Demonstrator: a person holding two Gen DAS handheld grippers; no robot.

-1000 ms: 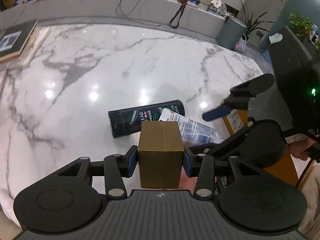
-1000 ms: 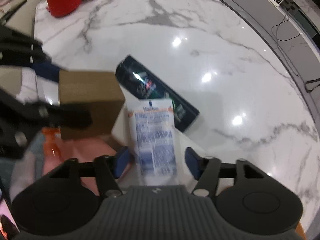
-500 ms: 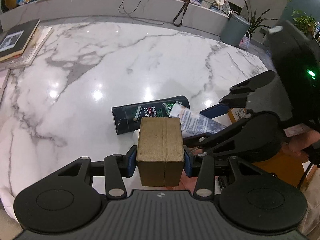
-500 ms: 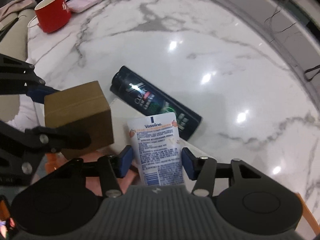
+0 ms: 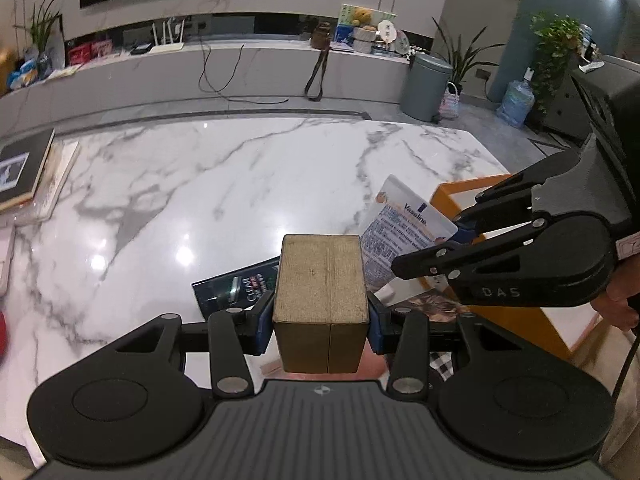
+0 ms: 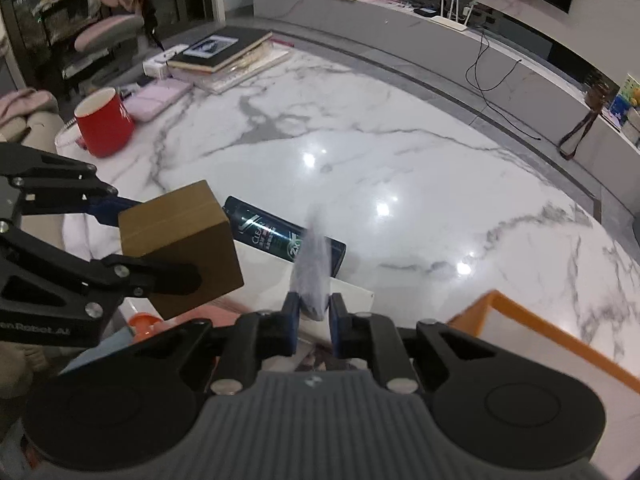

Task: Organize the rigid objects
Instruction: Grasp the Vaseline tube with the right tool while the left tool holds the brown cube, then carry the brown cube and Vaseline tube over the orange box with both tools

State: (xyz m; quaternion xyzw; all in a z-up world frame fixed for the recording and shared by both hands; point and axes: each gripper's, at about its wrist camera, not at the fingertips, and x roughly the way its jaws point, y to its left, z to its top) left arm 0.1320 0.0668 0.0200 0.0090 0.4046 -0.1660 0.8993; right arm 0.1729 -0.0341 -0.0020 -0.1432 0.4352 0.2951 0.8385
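My left gripper (image 5: pixel 320 322) is shut on a brown cardboard box (image 5: pixel 322 292) and holds it above the near table edge; the box also shows in the right wrist view (image 6: pixel 180 248). My right gripper (image 6: pixel 311 318) is shut on a white Vaseline tube (image 6: pixel 312 268), turned edge-on and lifted; the tube shows in the left wrist view (image 5: pixel 404 232). A dark Clear shampoo bottle (image 6: pixel 280 236) lies on its side on the marble table (image 6: pixel 400 168), partly hidden behind the box in the left wrist view (image 5: pixel 236 284).
An orange-rimmed tray (image 6: pixel 560 340) sits at the near right of the table. A red mug (image 6: pixel 104 122), a pink case and stacked books (image 6: pixel 224 50) stand at the far left. A white box (image 6: pixel 348 292) lies under the tube.
My right gripper has closed on the Vaseline tube, lifted it off the table and turned it on edge. My left gripper has risen with the box.
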